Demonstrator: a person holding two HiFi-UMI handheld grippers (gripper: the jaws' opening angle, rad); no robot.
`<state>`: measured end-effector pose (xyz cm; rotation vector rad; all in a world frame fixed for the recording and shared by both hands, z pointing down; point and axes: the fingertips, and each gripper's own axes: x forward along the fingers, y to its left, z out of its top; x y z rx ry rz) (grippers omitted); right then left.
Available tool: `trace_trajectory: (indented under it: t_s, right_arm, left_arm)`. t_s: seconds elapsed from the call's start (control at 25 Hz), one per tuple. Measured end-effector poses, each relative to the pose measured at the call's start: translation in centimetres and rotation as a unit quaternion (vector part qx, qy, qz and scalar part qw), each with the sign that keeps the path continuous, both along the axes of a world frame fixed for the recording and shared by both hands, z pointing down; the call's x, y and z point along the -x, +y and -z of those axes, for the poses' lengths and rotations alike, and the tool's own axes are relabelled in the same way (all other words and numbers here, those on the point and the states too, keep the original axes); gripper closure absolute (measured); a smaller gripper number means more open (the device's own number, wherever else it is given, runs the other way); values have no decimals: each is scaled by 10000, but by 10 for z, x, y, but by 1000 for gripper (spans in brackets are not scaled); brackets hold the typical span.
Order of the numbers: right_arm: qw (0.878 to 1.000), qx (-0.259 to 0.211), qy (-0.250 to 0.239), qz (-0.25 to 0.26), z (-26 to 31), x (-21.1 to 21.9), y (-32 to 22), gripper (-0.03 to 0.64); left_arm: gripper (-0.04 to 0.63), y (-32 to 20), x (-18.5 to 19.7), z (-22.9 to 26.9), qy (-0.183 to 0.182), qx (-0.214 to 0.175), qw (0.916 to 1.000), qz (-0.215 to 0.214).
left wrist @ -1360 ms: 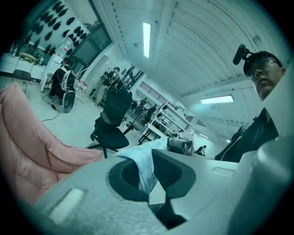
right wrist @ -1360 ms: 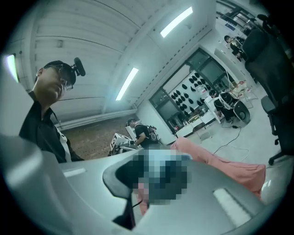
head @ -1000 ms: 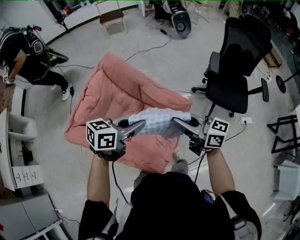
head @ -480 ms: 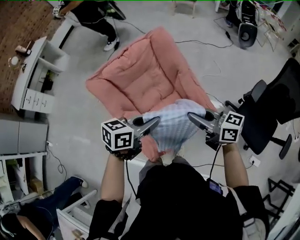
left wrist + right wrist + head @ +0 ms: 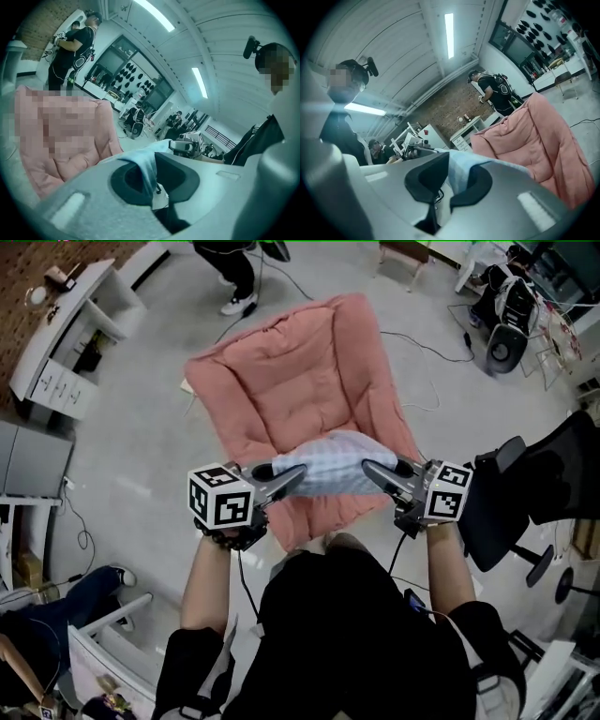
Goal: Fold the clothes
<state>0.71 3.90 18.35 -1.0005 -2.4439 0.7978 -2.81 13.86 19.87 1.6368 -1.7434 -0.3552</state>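
The left gripper is clamped on one end of the pale blue checked garment and the right gripper on the other. The cloth hangs bunched between them. Beyond and below both grippers a pink quilted cushion lies on the floor, with its near edge covered by the garment. A black office chair stands just right of the right gripper. A white drawer unit sits well off to the left of the left gripper. Another person stands past the cushion, cut off by the frame. The bunching hides what kind of garment it is.
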Motion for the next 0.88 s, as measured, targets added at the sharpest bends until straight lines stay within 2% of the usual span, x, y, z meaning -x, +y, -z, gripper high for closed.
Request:
trace_trajectory:
  t_s: [0.2, 0.32, 0.48, 0.64, 0.76, 0.88]
  right_arm:
    - [9991, -9, -208, 366, 9, -10, -10, 603]
    - [9961, 86, -290, 829, 9, -18, -29, 603]
    - [9864, 184, -111, 1629, -5, -39, -54, 603]
    - [9734, 203, 96, 2278, -15, -63, -71, 603]
    - [9649, 213, 188, 2612, -25, -85, -79, 603]
    - [9590, 215, 319, 2806, -35, -109, -83, 603]
  left_arm:
    - [566, -9, -12, 7, -27, 4, 9994, 348]
    - [566, -27, -25, 13, -187, 49, 9967, 788]
    - [566, -50, -54, 6, -262, 208, 9858, 1643]
    - [566, -66, -95, -9, -43, 66, 9712, 2380]
    - [566, -74, -126, -21, 74, 56, 9623, 2719]
    - [566, -78, -156, -28, 140, 76, 9574, 2883]
